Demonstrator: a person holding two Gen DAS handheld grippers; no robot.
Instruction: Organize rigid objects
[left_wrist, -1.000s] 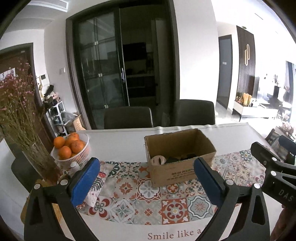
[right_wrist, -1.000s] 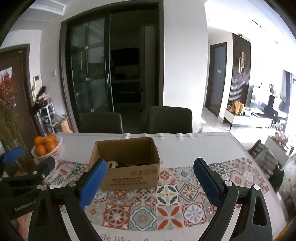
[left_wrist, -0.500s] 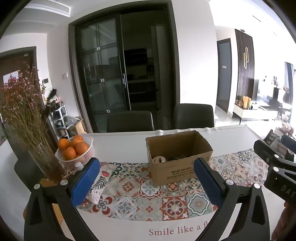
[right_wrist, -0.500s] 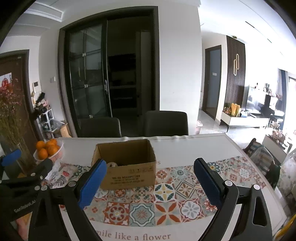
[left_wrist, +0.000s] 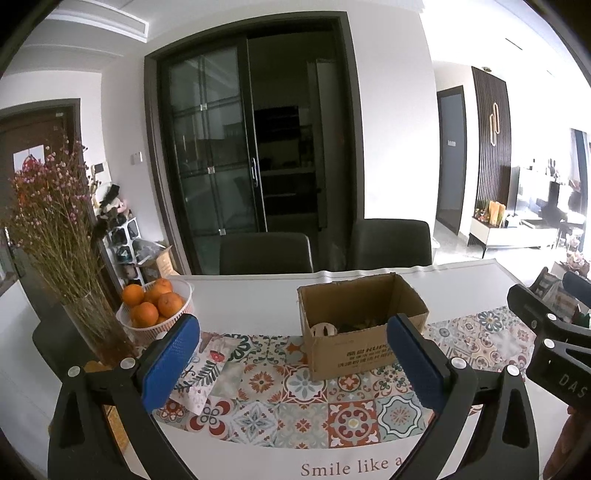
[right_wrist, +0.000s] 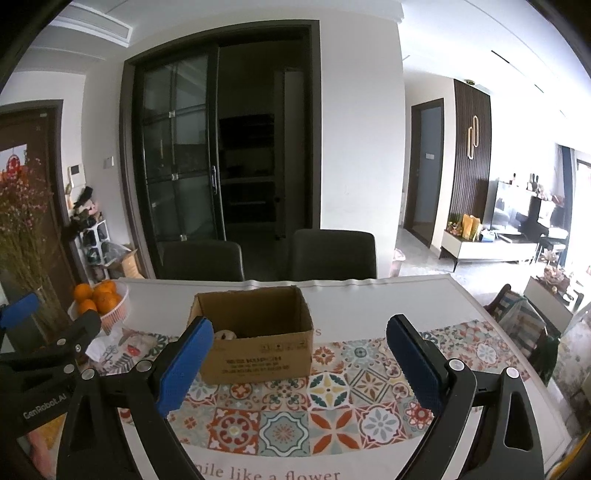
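An open cardboard box (left_wrist: 364, 325) stands on the patterned table runner (left_wrist: 291, 398); it also shows in the right wrist view (right_wrist: 255, 339). Inside it I see a pale round wooden object (left_wrist: 322, 328) and some dark items, mostly hidden by the box wall. My left gripper (left_wrist: 291, 363) is open and empty, held above the table's near edge, well short of the box. My right gripper (right_wrist: 299, 365) is open and empty too, to the right of the left one. The right gripper's fingers (left_wrist: 535, 317) show at the right edge of the left wrist view.
A white basket of oranges (left_wrist: 155, 306) and a glass vase of dried flowers (left_wrist: 62, 251) stand at the table's left. Two dark chairs (left_wrist: 266, 254) are behind the far edge. A folded patterned cloth (left_wrist: 207, 365) lies left of the box.
Both grippers have drawn back and risen from the table. The box looks smaller and farther. Both stay open and empty.
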